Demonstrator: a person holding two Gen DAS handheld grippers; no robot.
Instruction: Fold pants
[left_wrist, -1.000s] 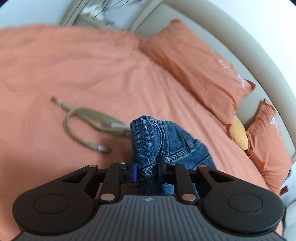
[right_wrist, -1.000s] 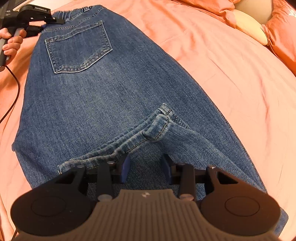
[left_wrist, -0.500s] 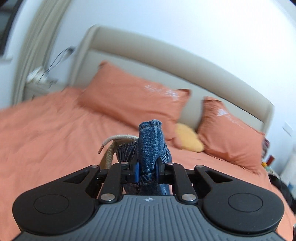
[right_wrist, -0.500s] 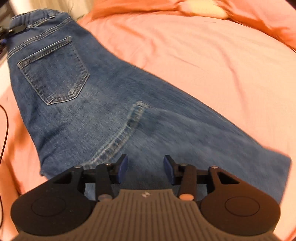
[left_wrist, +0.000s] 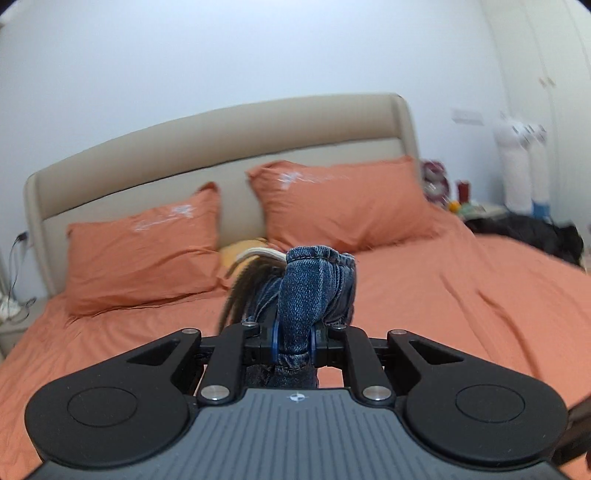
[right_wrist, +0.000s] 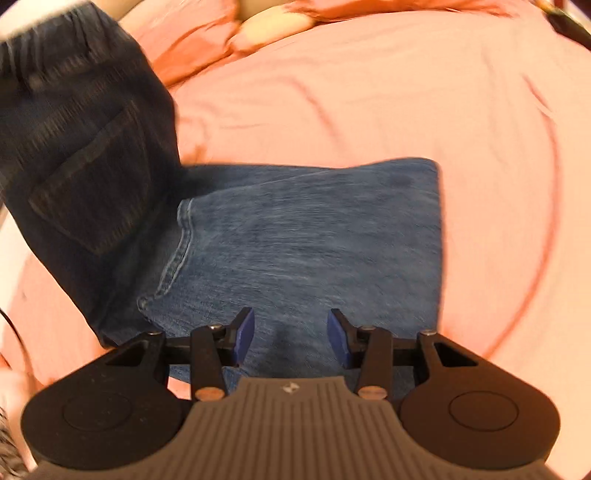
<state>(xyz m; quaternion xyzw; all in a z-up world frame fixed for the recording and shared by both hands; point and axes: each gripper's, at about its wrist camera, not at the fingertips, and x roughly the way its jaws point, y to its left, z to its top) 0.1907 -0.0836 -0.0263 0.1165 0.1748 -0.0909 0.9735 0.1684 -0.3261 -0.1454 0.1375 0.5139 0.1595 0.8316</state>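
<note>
- While my left gripper (left_wrist: 293, 341) points toward the head of the bed, its fingers are pinched tight on a bunched fold of the jeans (left_wrist: 314, 291), the waistband end sticking up above the blue pads
- A light braided drawstring (left_wrist: 255, 258) curls out to the left of that bunched denim, blurred, just beside it
- Past the denim in my left view I see the orange bedsheet (left_wrist: 461, 295), two orange pillows (left_wrist: 147, 251) leaning on the beige headboard (left_wrist: 221, 136), and a small yellow cushion (left_wrist: 236, 251) tucked between the pillows
- My right gripper (right_wrist: 291, 338) hangs above the jeans (right_wrist: 306, 240) with its fingers spread wide and nothing between them; the blue pads (right_wrist: 245, 332) show clear of the cloth
- In my right view the lower part of the jeans lies flat on the sheet (right_wrist: 369, 92), its straight edge on the right, a stitched seam curving down its left side
- The upper part of the jeans, with the back pocket (right_wrist: 92, 192) and elastic waistband, is lifted off the bed at the left and looks darker and blurred
- I cannot tell from either view whether the lifted part touches the flat part below it
</note>
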